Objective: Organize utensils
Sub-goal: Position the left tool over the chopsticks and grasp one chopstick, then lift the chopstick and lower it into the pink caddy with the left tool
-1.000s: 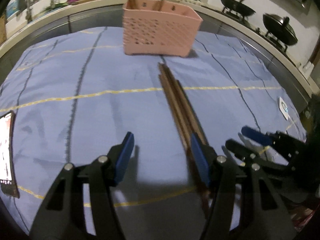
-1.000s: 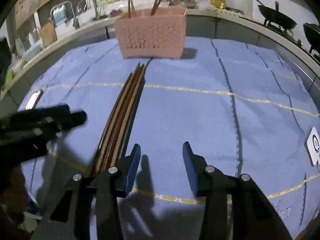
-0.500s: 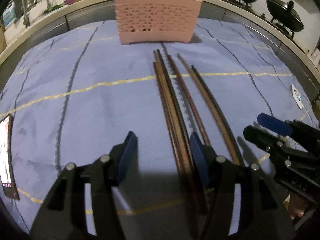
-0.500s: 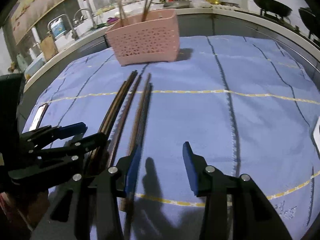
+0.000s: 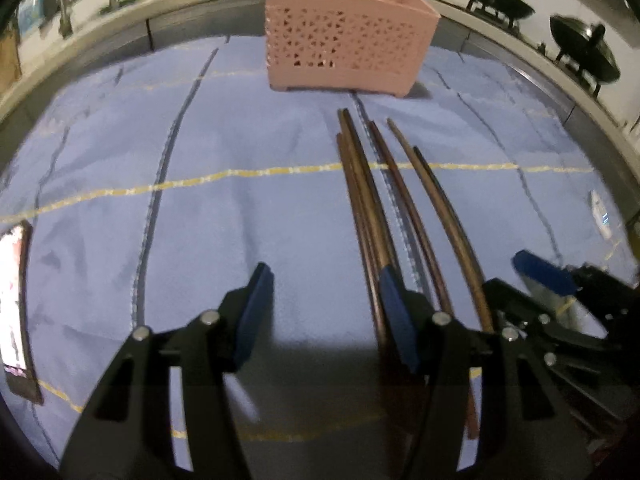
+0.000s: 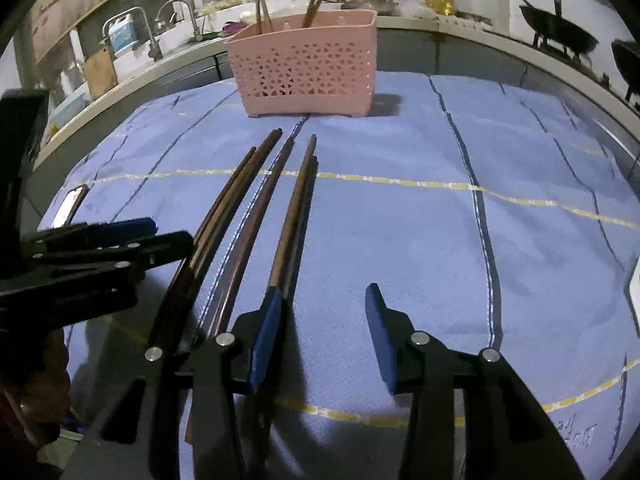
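**Chopsticks fanned out on the cloth, both tools spread**

The desk (image 5: 120,24) carries a blue cloth (image 5: 240,220) with yellow and dark lines, covering most of both views. At its far side stands one pink perforated basket (image 6: 308,76); the right wrist view shows two clusters of sticks upright inside it, which the left wrist view cuts off at the top edge.

A loose set of brown chopsticks (image 5: 372,216) lies flat on the cloth in front of the basket. I count about six: three close together on the left, one alone in the middle, two more on the right. Their long axes run from the tools toward the basket, far tips pointing at it and stopping short of its base.

The left tool (image 5: 326,292) has its fingers spread wide with nothing between them; its right finger sits over the near part of the left group. The right tool (image 6: 324,308) is likewise spread and unloaded, its left finger over the right-hand pair.

One phone (image 5: 14,304) lies at the cloth's left edge. Only the left wrist view shows two woks (image 5: 584,52) together on the stove; only the right wrist view shows the faucet (image 6: 176,12) and bottles clearly.
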`<state>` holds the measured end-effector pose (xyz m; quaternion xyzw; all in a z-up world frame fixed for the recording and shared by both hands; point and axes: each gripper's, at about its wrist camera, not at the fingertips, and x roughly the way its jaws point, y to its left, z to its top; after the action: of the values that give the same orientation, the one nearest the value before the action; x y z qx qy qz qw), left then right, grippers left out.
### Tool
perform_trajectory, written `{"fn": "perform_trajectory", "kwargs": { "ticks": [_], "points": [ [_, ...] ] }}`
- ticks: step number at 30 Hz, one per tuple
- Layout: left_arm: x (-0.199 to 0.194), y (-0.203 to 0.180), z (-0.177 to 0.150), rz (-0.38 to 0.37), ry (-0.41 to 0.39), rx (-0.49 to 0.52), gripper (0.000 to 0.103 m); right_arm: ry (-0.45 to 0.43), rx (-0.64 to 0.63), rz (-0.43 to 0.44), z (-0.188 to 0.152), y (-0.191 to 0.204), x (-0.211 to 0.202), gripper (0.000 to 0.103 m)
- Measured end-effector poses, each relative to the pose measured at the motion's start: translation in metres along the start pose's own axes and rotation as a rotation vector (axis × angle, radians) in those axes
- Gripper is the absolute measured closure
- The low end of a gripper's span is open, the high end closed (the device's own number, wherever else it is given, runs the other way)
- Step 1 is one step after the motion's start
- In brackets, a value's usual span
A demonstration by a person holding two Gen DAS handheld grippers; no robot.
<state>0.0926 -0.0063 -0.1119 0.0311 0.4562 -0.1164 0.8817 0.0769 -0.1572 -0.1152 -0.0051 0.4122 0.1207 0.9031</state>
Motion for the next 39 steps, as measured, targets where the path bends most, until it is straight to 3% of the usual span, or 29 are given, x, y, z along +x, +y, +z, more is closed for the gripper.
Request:
{"fn": "perform_trajectory", "kwargs": {
  "ticks": [10, 11, 12, 13, 14, 16, 22, 26, 27, 32, 36, 39],
  "points": [
    [0.004, -0.011, 0.002, 0.078, -0.019, 0.062, 0.050, 0.002, -0.027, -0.013, 0.001, 0.001, 0.004, 0.059],
    [0.005, -0.010, 0.003, 0.081, -0.025, 0.062, 0.063, 0.000, -0.037, -0.023, 0.000, 0.003, 0.004, 0.059],
    [0.004, -0.009, 0.003, 0.077, -0.027, 0.063, 0.071, -0.005, -0.054, -0.038, 0.000, 0.005, 0.005, 0.067],
    [0.003, -0.008, 0.004, 0.070, -0.024, 0.062, 0.087, -0.012, -0.064, -0.044, 0.000, 0.005, 0.005, 0.077],
    [0.002, -0.004, 0.005, 0.057, -0.016, 0.056, 0.093, -0.012, -0.066, -0.039, 0.000, 0.005, 0.005, 0.081],
    [0.001, 0.004, 0.003, 0.050, -0.009, 0.046, 0.095, -0.002, -0.057, -0.026, 0.002, -0.001, 0.004, 0.090],
    [-0.012, 0.032, -0.011, 0.048, 0.000, 0.058, 0.094, 0.024, -0.015, -0.036, 0.002, -0.024, 0.000, 0.090],
    [-0.013, 0.042, -0.011, 0.078, 0.011, 0.071, 0.059, 0.064, 0.012, 0.002, 0.005, -0.033, 0.000, 0.089],
    [-0.011, 0.044, -0.009, 0.077, 0.014, 0.069, 0.058, 0.071, 0.021, 0.010, 0.008, -0.035, 0.001, 0.088],
    [0.000, 0.045, 0.010, 0.076, 0.022, 0.086, 0.057, 0.107, 0.081, 0.045, 0.032, -0.045, 0.015, 0.080],
    [0.013, 0.041, 0.031, 0.056, 0.021, 0.115, 0.062, 0.114, 0.078, 0.032, 0.060, -0.045, 0.034, 0.068],
    [0.022, 0.036, 0.045, 0.032, 0.013, 0.135, 0.077, 0.109, 0.046, 0.020, 0.075, -0.040, 0.046, 0.064]
  ]
}}
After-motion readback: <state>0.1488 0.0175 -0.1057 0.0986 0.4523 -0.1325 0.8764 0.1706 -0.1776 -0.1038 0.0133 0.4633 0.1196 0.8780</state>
